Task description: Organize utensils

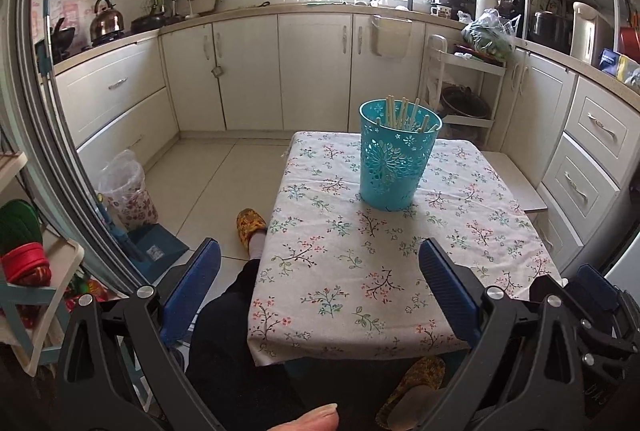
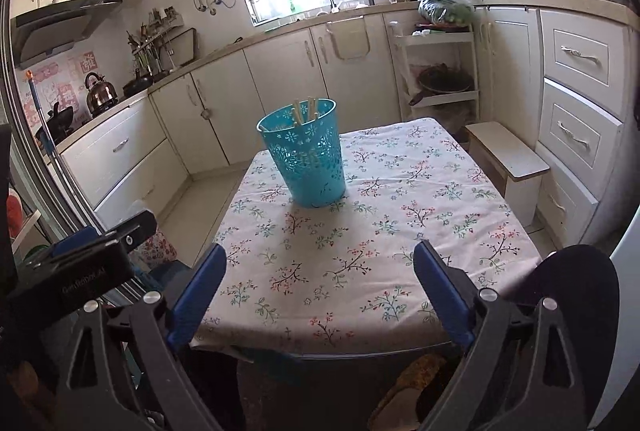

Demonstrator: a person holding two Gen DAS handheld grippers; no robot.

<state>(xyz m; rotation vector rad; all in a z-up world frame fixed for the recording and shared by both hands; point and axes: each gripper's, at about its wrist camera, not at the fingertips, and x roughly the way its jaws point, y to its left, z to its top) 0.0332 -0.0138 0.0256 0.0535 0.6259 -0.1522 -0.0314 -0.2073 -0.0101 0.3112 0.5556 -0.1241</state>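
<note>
A teal perforated bin (image 1: pixel 394 159) stands upright on the floral-cloth table (image 1: pixel 348 263), holding several pale chopsticks (image 1: pixel 404 113). It also shows in the right wrist view (image 2: pixel 306 155) with the chopsticks (image 2: pixel 304 109) sticking out of its top. My left gripper (image 1: pixel 320 251) is open and empty, held near the table's front edge, well short of the bin. My right gripper (image 2: pixel 320 255) is open and empty over the table's (image 2: pixel 380 231) front edge, also apart from the bin.
A small white stool (image 2: pixel 508 159) stands right of the table. White cabinets (image 1: pixel 248 71) line the room. A lined waste bin (image 1: pixel 124 191) and a blue dustpan (image 1: pixel 156 243) sit on the floor at left. The person's slippered foot (image 1: pixel 250 225) is beside the table.
</note>
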